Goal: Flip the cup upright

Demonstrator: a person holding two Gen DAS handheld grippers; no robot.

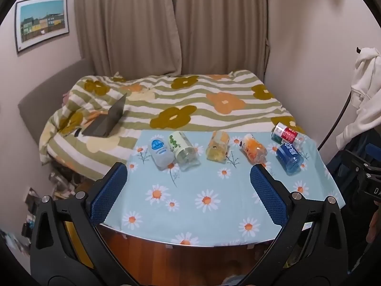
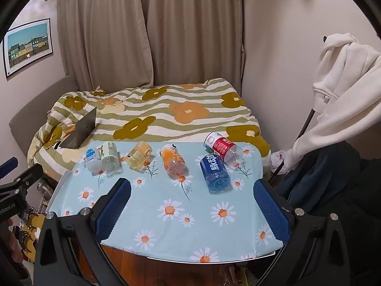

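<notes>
From the left wrist camera, the left gripper (image 1: 188,174) hangs over the near part of the table (image 1: 214,214) with its blue pads spread wide and nothing between them. Six cup-like bottles lie on their sides along the far edge of the daisy cloth: the white-blue one (image 1: 160,152) touching the green-label one (image 1: 182,150), then the yellow one (image 1: 217,147), the orange one (image 1: 253,150), and at the right the blue one (image 1: 289,156) just in front of the red-label one (image 1: 285,134). None stands upright, so the task looks unstarted — every flip is left. Which one counts as the cup is not shown. The table's legs and the floor clutter at left are hard to read.

From the right wrist camera, the right gripper (image 2: 191,191) is likewise released and empty, held short of the row, with the blue one (image 2: 215,171) and the orange one (image 2: 173,160) nearest ahead. All six lie flat here too; the red-label one (image 2: 222,147) rests against the far side of the blue one. Whether the containers are capped, or open at the near ends, I cannot tell — the clear plastic blurs there. At the left frame edge a piece of the left gripper shows, mostly cut off.
</notes>
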